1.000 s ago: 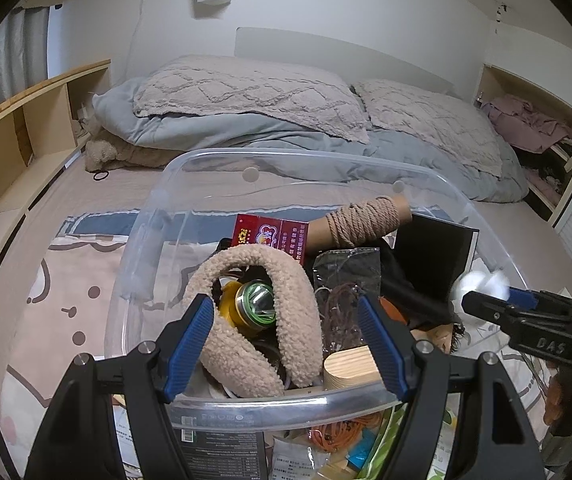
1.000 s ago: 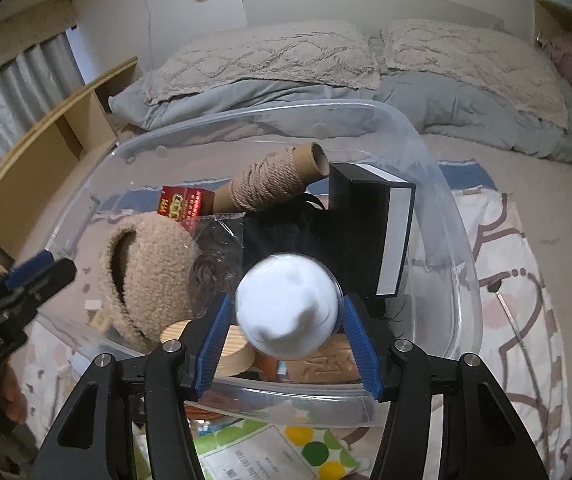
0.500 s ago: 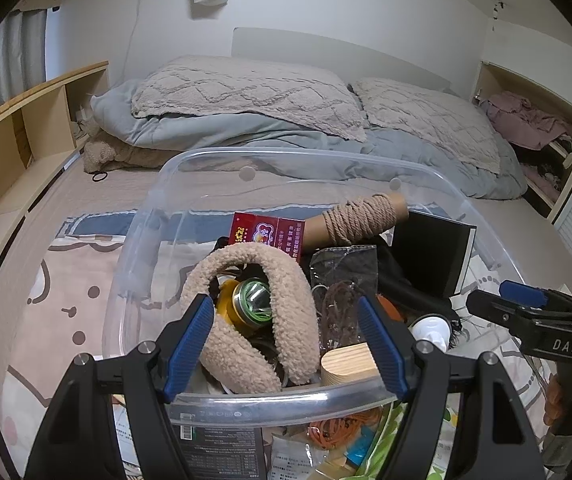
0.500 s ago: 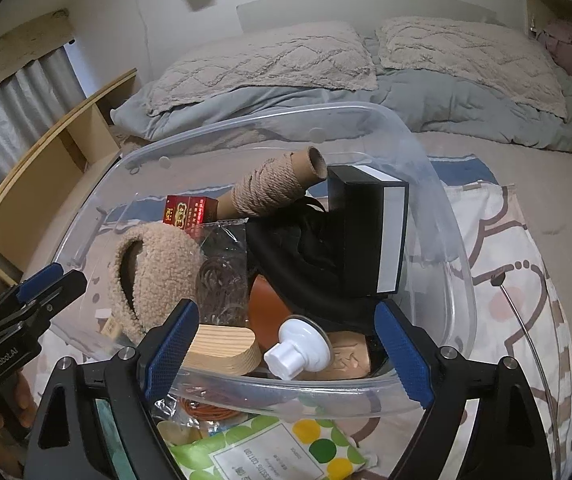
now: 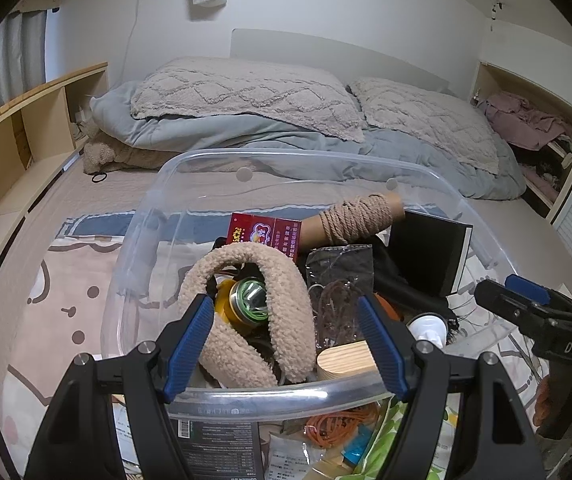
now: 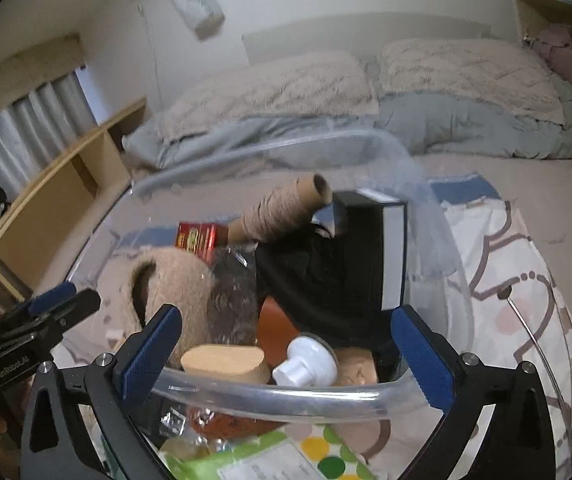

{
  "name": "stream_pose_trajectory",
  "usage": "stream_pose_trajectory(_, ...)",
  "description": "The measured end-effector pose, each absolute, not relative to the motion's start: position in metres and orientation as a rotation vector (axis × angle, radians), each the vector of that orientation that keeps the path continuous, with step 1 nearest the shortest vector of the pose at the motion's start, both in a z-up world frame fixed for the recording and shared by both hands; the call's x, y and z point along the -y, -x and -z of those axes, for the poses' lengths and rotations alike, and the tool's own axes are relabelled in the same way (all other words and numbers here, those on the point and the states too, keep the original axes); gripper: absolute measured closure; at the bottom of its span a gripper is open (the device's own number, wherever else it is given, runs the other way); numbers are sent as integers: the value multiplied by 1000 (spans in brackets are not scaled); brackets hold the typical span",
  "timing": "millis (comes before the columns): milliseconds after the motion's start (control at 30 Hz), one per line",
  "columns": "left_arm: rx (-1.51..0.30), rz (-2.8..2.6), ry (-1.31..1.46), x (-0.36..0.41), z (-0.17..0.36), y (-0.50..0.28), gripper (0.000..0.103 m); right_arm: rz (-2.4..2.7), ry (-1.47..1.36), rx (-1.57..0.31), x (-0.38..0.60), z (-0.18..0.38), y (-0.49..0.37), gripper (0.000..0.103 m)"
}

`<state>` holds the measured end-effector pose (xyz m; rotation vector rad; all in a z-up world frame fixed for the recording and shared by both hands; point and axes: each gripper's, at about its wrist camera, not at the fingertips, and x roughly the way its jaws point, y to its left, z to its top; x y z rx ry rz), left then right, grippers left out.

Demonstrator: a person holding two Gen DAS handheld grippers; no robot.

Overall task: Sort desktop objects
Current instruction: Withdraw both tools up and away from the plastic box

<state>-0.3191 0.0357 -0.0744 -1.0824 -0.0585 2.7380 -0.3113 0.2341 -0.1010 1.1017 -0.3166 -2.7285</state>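
Inside the bin point(image 6: 270, 394), the white cap point(image 6: 305, 362) now lies released beside the wood block point(image 6: 222, 360). Right claw point(image 6: 286, 344) has opened, empty; left claw point(image 5: 286, 344) gapes, empty. Placement complete.

- Clear storage bin point(image 5: 459, 200), see-through plastic
- Fuzzy earmuffs point(image 5: 286, 300), tan fleece
- Small box point(image 5: 264, 236), red with gold print
- Twine spool point(image 5: 355, 218), beige cord on a brown cardboard tube
- Black box point(image 6: 369, 256) with a white side
- Bottle cap point(image 6: 305, 362), white
- Wooden block point(image 6: 222, 360), pale grain
- Pillows point(image 5: 242, 94), beige diamond pattern
- Duvet point(image 5: 222, 132), grey-blue
- Gripper pads point(image 5: 188, 346), blue on black frames
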Motion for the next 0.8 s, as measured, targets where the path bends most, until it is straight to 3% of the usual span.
stream_pose_trajectory(100,55,-2739,1084,-36,75,319,27,2743,-1065,265,-232,103,309,0)
stream_pose_trajectory(433,43,-2806,1036,-37,74,316,0,2822,-907,205,-234,100,299,0)
stream_pose_trajectory(800,9,-2892,1005,-32,77,315,0,2860,-824,240,-244,98,294,0)
